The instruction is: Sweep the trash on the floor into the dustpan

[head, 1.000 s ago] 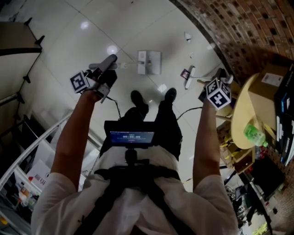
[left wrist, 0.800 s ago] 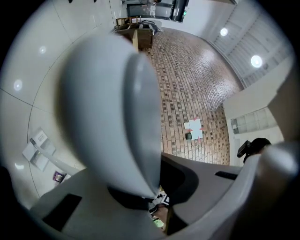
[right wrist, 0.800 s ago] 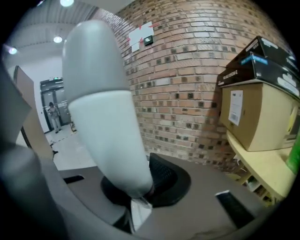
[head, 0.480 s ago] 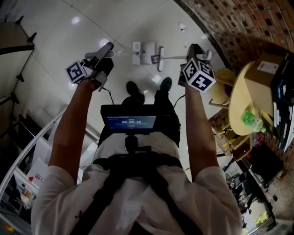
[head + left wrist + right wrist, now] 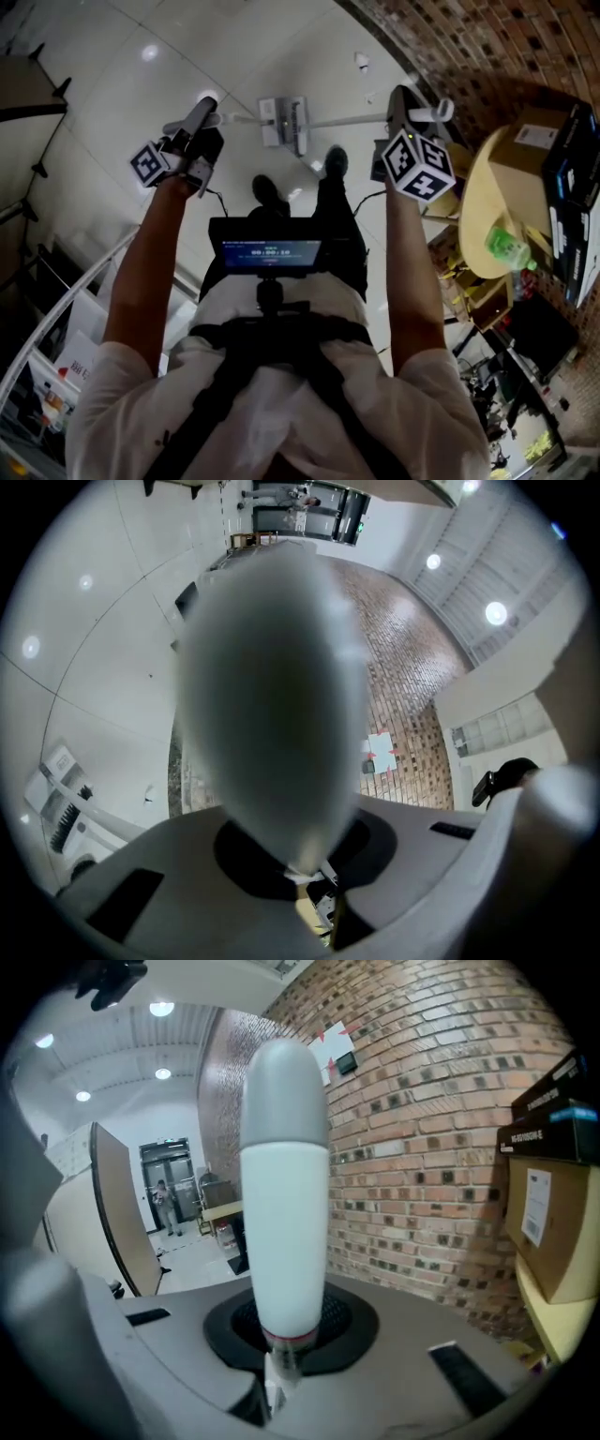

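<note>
We see the left gripper raised over the floor, its fingers closed on the grey dustpan handle, which fills the left gripper view as a blur. The handle runs on to the white dustpan, which sits in front of the person's feet. The right gripper is up near the brick wall, and its fingers are clamped on the white broom handle, whose grey cap points ahead in the right gripper view. In the head view that handle stretches across to the dustpan, and the dark strip just beside the pan seems to be the broom head, though we cannot be sure at this size. A small white bit of trash lies on the floor by the wall, well apart from the dustpan. To the right a round table carries a green bottle and a box
</note>
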### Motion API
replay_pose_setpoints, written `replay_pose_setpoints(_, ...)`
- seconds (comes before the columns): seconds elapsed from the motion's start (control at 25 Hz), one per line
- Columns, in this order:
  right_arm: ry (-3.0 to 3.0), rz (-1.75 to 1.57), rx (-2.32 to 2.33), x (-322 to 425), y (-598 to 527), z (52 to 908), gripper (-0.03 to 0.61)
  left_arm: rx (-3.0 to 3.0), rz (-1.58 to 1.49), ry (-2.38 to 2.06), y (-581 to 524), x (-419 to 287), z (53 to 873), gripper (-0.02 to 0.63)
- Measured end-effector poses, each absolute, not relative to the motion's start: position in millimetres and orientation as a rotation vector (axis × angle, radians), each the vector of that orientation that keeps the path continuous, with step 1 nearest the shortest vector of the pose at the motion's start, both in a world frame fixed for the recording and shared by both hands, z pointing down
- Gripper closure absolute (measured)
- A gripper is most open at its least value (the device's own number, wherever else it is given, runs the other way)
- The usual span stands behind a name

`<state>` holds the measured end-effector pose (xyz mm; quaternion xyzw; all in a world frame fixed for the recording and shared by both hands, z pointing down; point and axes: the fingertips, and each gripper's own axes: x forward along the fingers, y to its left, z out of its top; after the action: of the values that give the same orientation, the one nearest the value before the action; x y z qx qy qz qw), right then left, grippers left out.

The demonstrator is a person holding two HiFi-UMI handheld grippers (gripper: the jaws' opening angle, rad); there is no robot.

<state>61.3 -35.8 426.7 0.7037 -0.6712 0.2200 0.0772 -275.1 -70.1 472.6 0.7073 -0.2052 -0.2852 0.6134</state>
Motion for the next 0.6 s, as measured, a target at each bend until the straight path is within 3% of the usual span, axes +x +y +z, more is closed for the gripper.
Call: replay_pose_setpoints(0.6, -1.888, 0.500, 2.028, 277.9, -75.1, 418.9, 0.563, 1.663, -0.716, -0.580, -113.5, -175.5, 441.9, 0.588)
